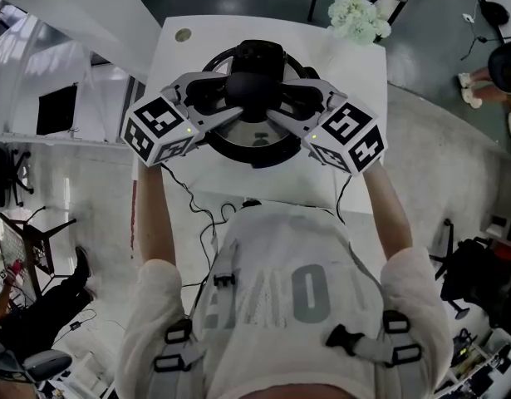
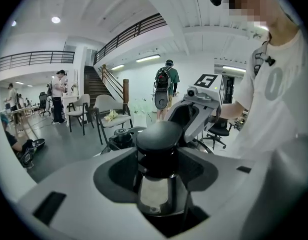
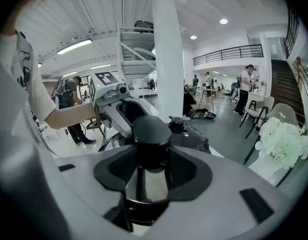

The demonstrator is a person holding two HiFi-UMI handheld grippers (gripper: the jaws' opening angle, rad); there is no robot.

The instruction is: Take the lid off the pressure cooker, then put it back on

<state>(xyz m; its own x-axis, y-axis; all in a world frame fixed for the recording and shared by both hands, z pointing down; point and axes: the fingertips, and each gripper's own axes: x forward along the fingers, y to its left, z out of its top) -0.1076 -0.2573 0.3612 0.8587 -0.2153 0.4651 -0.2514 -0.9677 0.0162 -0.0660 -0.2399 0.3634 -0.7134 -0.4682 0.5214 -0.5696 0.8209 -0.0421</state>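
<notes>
The pressure cooker [image 1: 238, 146] stands at the middle of the white table [image 1: 355, 81], its dark lid [image 1: 276, 131] over the pot and the round black knob [image 1: 253, 88] at the lid's centre. The left gripper [image 1: 223, 100] comes in from the left and the right gripper [image 1: 286, 100] from the right, and the 2 pairs of jaws each clamp the neck under that same knob. A bunch of white flowers [image 1: 357, 17] sits at the table's far right corner, well apart from the cooker.
</notes>
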